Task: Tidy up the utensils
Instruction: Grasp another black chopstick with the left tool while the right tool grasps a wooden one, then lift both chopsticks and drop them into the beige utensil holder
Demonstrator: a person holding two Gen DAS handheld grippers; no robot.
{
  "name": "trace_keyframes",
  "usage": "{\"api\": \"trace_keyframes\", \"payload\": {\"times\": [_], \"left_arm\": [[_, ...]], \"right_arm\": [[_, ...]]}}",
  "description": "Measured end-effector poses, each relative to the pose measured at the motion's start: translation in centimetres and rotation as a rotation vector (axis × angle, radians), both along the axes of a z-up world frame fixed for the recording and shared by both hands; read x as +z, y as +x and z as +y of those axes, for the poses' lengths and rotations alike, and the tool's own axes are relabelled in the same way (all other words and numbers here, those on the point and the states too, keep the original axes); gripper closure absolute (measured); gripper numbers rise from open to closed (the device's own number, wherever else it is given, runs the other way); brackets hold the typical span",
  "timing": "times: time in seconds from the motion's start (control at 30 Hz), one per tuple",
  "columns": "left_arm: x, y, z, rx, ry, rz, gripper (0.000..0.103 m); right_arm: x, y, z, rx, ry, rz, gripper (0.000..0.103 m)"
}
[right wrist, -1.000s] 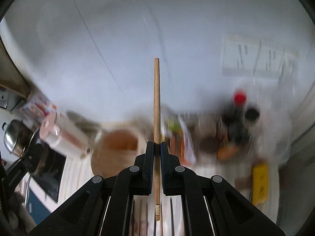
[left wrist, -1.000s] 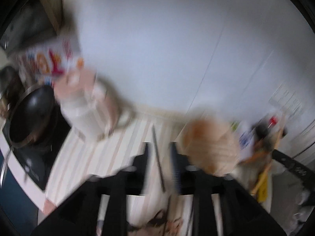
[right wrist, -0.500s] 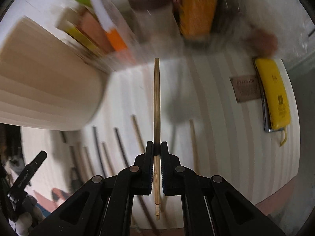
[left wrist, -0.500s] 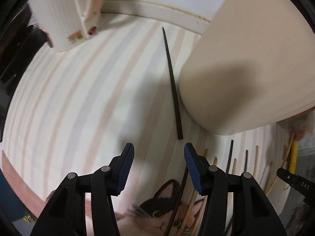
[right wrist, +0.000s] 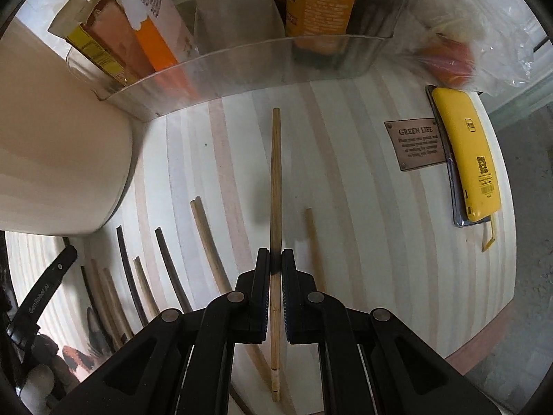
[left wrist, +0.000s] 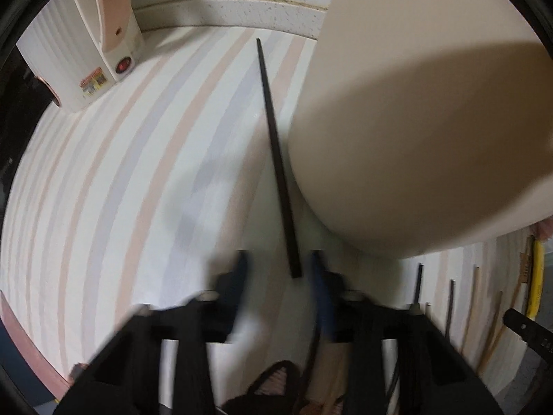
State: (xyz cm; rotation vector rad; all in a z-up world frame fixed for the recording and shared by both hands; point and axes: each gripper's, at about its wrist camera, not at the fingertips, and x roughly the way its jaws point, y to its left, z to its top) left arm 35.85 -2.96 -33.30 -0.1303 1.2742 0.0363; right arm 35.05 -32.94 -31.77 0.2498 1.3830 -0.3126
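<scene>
Chopsticks: the right hand-held gripper point(right wrist: 275, 263) clamps a wooden chopstick point(right wrist: 275, 186) above the striped bench point(right wrist: 363, 207); the left hand-held gripper point(left wrist: 280, 269), jaws apart, straddles a black chopstick point(left wrist: 276, 159) lying beside the beige tub point(left wrist: 414, 121).

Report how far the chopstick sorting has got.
Done: nothing visibly put away; the beige container's inside is out of view. In hand: the right gripper clamps a light wooden chopstick; the left gripper is open around the end of a black chopstick. Left: several dark and wooden chopsticks lie on the striped mat.
</scene>
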Motion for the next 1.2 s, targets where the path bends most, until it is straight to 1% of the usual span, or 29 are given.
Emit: {"api": "trace_keyframes", "payload": {"times": [0.03, 0.1, 0.17, 0.2, 0.33, 0.43, 0.5, 0.53, 0.6, 0.67, 0.77, 0.83, 0.93, 0.97, 1.0, 1.03, 1.07, 1.1, 1.2], "left_arm": [[0.0, 0.0, 0.0, -0.005, 0.011, 0.0, 0.098], [0.0, -0.3, 0.2, -0.014, 0.013, -0.003, 0.098], [0.0, -1.0, 0.4, -0.028, 0.039, 0.0, 0.098], [-0.2, -0.8, 0.6, -0.025, 0.052, 0.015, 0.098], [-0.1, -4.1, 2.3, -0.03, 0.054, 0.06, 0.098], [-0.1, -8.1, 4.0, -0.036, 0.04, 0.136, 0.098], [-0.2, -10.1, 4.9, -0.04, 0.024, 0.172, 0.098], [-0.2, -11.0, 5.4, -0.043, -0.006, 0.186, 0.098], [-0.3, -11.4, 6.1, -0.046, -0.043, 0.184, 0.093], [-0.4, -10.7, 6.5, -0.025, -0.063, 0.187, 0.093], [-0.2, -8.6, 7.9, 0.009, -0.058, 0.177, 0.093], [-0.3, -6.6, 7.9, 0.036, -0.051, 0.177, 0.092], [-0.3, -4.0, 7.4, 0.035, -0.022, 0.181, 0.09], [-0.3, -3.3, 7.0, 0.027, -0.012, 0.181, 0.087], [-0.3, -2.6, 6.6, 0.016, 0.009, 0.181, 0.087], [-0.4, -1.8, 6.1, 0.0, 0.047, 0.184, 0.087], [-0.4, -1.2, 5.4, -0.02, 0.076, 0.186, 0.087], [-0.4, -0.7, 4.6, -0.051, 0.096, 0.181, 0.088], [-0.5, -0.1, 3.8, -0.092, 0.12, 0.182, 0.09]], "right_arm": [[0.0, -0.1, 0.0, 0.0, -0.002, 0.001, 0.096], [-0.2, -0.1, -0.1, 0.0, -0.006, 0.006, 0.096], [-0.1, -0.2, 0.2, 0.003, -0.008, 0.009, 0.096], [-0.1, -0.3, 0.2, 0.006, -0.008, 0.01, 0.096], [-0.4, -0.4, 2.0, 0.039, -0.004, 0.015, 0.096], [-0.5, -1.2, 2.9, 0.072, 0.009, 0.03, 0.096], [-1.0, -1.9, 3.5, 0.096, 0.014, 0.049, 0.096], [-1.2, -2.1, 3.7, 0.103, 0.013, 0.056, 0.096], [-1.7, -2.5, 4.0, 0.109, 0.016, 0.066, 0.096], [-2.0, -2.8, 4.2, 0.112, 0.015, 0.069, 0.096], [-2.3, -2.9, 4.4, 0.113, 0.014, 0.075, 0.096], [-2.4, -3.0, 4.4, 0.112, 0.01, 0.077, 0.096], [-2.6, -3.6, 5.2, 0.1, 0.01, 0.081, 0.096], [-2.7, -3.6, 5.1, 0.094, 0.012, 0.085, 0.096], [-3.0, -3.1, 4.9, 0.089, 0.014, 0.09, 0.096], [-3.3, -2.9, 4.9, 0.083, 0.019, 0.096, 0.096], [-3.7, -1.6, 4.9, 0.078, 0.023, 0.102, 0.096], [-4.0, -1.4, 4.8, 0.073, 0.026, 0.108, 0.096], [-4.6, -1.4, 4.5, 0.072, 0.027, 0.114, 0.096]]}}
